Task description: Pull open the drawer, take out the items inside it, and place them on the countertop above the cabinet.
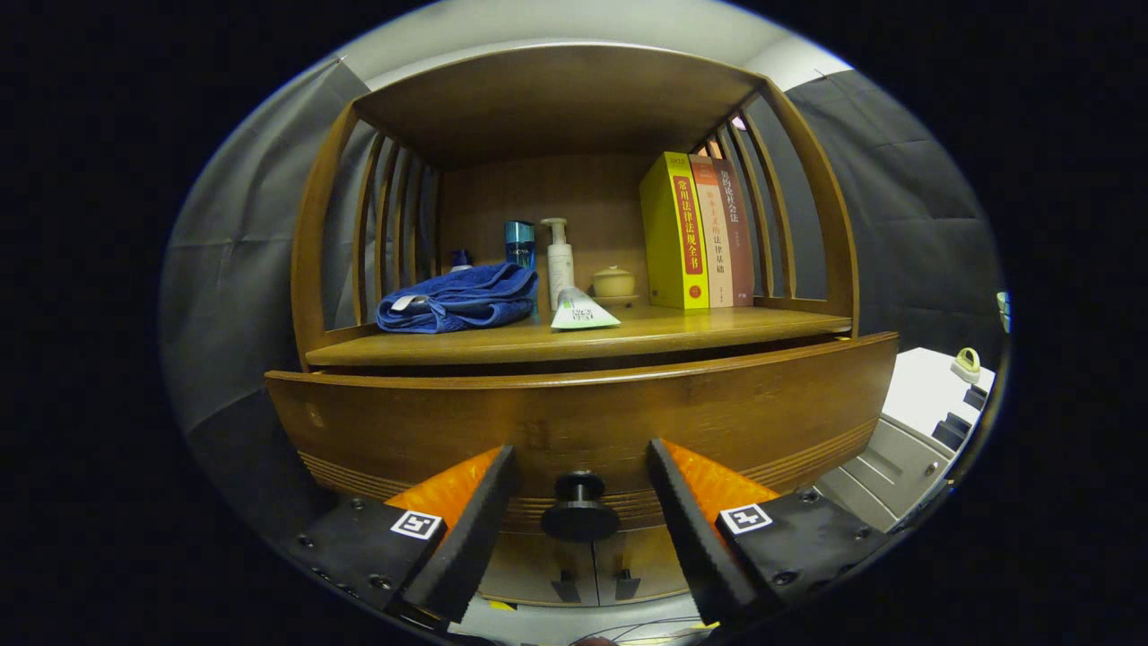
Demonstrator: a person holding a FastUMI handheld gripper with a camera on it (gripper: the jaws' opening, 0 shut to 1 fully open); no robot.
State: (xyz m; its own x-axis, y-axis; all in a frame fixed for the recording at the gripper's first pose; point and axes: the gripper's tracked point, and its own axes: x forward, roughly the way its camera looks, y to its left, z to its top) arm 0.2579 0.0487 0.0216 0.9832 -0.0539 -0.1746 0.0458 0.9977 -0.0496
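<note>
Jaws wide, straddling drawer knob [579, 508] untouched; drawer [583, 422] apparently ajar; blue towel [459, 299], tube [581, 310], books [698, 231] on surface [717, 328] above.

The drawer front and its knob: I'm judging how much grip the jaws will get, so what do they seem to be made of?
The drawer front looks like varnished brown wood: visible grain, soft sheen, grooved lines along its lower edge. The knob is dark, smooth and round, possibly metal or painted wood; I cannot tell which. The gripper is open, its jaws on either side of the knob, not touching.
</note>
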